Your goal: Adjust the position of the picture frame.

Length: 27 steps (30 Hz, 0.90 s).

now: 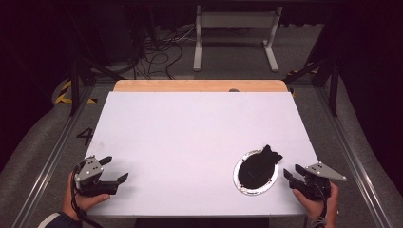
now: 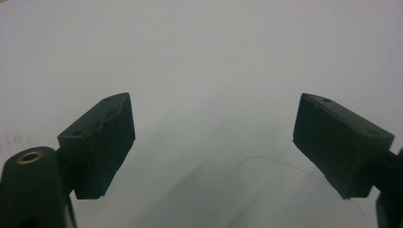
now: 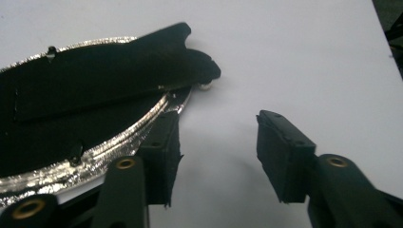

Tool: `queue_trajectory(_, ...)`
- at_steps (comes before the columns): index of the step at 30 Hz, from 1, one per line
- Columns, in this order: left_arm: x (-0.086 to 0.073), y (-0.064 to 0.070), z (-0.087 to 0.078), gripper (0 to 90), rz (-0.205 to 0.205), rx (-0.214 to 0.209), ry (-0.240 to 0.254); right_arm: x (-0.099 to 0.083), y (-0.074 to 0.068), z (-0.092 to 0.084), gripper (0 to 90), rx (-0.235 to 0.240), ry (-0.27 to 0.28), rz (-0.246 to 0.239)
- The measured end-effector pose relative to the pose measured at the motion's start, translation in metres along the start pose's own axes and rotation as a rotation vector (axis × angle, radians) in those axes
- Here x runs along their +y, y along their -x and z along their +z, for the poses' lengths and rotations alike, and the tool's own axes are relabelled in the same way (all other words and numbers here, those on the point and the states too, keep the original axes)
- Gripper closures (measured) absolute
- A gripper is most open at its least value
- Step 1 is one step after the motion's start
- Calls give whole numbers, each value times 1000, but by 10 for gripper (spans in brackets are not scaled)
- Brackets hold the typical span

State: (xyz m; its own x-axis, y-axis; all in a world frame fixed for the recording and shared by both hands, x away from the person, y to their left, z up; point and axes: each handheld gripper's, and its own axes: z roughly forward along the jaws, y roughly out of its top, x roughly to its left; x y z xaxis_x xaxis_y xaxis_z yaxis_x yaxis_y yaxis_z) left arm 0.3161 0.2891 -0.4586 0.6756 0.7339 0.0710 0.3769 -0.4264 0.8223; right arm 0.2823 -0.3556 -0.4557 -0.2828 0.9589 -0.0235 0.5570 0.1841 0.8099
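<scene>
Black claws gape on both sides of our white table [image 1: 190, 137].

Our left claw [image 1: 117, 170] stands wide open and empty, only bare tabletop between its pads [image 2: 102, 145]. Our right claw [image 1: 291, 172] is open too, gripping nothing; a silver-rimmed round plate [image 1: 242, 184] carrying a black cloth [image 1: 259, 166] lies just beside its left pad [image 3: 161, 154], whether touching we cannot tell.
</scene>
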Motion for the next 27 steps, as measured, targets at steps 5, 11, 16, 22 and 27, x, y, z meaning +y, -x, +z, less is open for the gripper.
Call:
queue_trajectory(5,1,2,1,281,5,-36,-14,0,-1,1,563,28,-31,28)
queue_trajectory(11,-1,4,-4,424,18,-35,-7,1,-5,5,595,36,-61,-2)
queue_trajectory(16,0,7,-6,681,48,-64,-18,2,-10,4,659,72,-77,-32)
queue_trajectory(22,2,12,-3,827,88,-105,-44,3,-18,4,744,125,-94,-82)
queue_trajectory(27,2,13,-1,893,83,-134,-42,4,-23,5,815,132,-100,-103)
